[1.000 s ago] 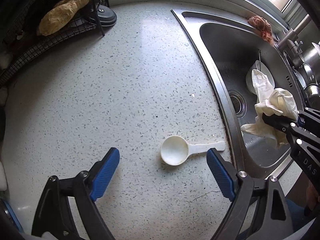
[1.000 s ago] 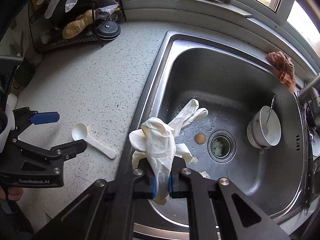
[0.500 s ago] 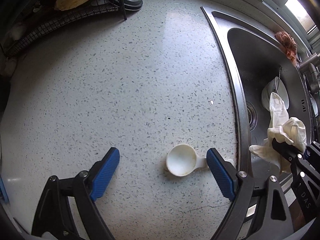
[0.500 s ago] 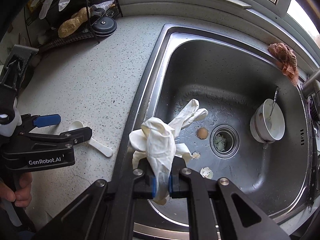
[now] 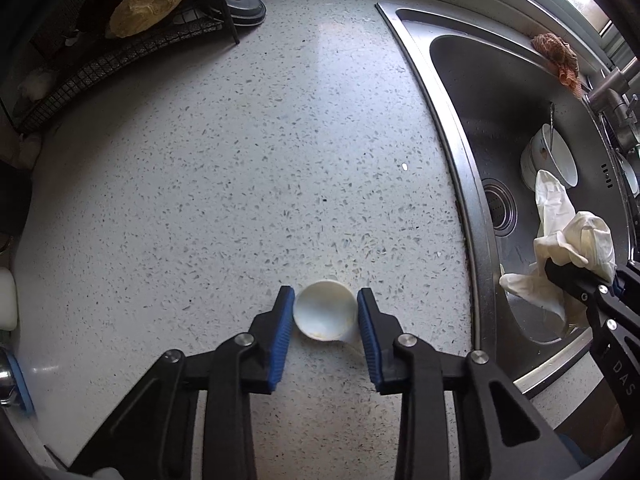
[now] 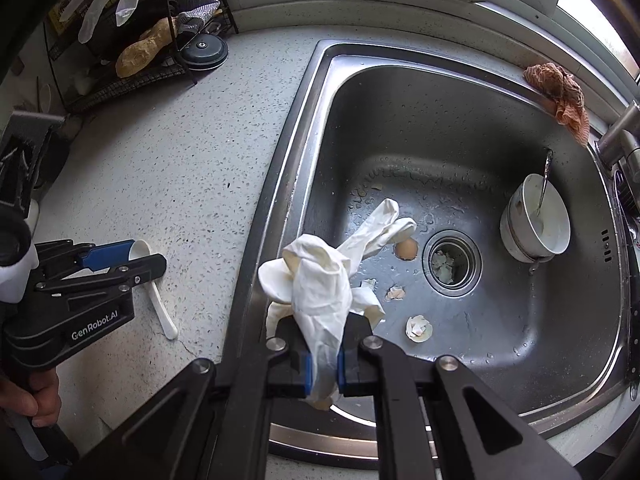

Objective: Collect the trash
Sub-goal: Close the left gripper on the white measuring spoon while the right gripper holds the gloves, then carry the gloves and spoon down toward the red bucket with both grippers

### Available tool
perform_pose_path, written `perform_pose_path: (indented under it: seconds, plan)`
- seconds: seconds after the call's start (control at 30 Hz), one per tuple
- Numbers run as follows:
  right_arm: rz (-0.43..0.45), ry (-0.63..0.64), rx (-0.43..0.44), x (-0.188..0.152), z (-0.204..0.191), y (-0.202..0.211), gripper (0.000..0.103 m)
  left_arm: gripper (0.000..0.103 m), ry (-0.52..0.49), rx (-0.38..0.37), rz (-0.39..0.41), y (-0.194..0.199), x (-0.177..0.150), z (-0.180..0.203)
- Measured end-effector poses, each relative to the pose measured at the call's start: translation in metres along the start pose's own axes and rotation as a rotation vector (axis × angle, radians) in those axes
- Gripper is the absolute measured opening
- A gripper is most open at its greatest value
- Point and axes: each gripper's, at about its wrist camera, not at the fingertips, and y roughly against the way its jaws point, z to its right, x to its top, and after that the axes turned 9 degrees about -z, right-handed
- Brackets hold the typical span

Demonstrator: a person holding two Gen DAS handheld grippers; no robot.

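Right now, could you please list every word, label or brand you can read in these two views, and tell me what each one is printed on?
"GenRobot.AI": white lettering on the black body of the left gripper, right wrist view.
"DAS": pale letters on the black body of the right gripper, left wrist view; the word runs out of the frame.
Yellow label behind the wire rack: too blurred to read.
Nothing else legible.

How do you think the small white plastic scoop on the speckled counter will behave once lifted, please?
The small white plastic scoop looks thin, so probably light and stiff. Gripped across its round bowl by the left tool, it may slip or swivel, its handle hanging off-centre.
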Motion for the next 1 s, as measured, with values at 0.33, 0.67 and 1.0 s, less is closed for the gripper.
perform_pose_path:
  seconds: [0.33, 0.67, 1.0]
  plan:
    - [0.013, 0.026, 0.014, -0.011, -0.01, 0.006, 0.007, 0.029, 0.03, -0.04, 0.015, 0.006, -0.021, -0.008]
    - [0.063, 0.027, 0.03, -0.028, -0.007, 0.032, 0.007, 0.029, -0.014, -0.035, 0.066, 0.034, -0.035, 0.007]
    - [0.102, -0.039, 0.017, -0.068, 0.023, 0.054, 0.007, 0.029, -0.117, -0.037, 0.094, 0.051, -0.056, 0.06]
